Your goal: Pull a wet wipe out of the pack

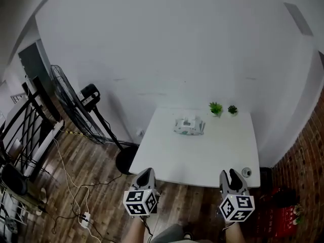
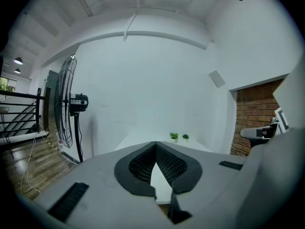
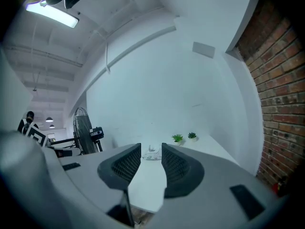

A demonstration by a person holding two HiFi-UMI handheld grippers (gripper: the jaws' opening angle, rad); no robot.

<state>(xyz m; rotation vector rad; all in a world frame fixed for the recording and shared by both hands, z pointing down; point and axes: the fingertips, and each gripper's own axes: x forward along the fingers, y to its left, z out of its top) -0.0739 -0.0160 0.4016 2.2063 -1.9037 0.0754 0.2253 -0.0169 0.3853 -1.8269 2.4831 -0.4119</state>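
Okay, both pairs sit low in the frame, short of the desk's (image 1: 202, 158) near edge: left tongs (image 1: 146, 175) pressed together on nothing, right tongs (image 1: 230, 176) apart and empty. The wet wipe pack (image 1: 189, 126) lies just above frame centre, well apart from both. My worry is that the pack looks light and unpinned, so a one-sided tug could drag it along or lift it whole.

The right gripper (image 3: 151, 145) has its jaws apart and empty; the pack (image 3: 152, 155) lies far ahead on the table (image 3: 147, 185), two plants (image 3: 177, 138) behind it
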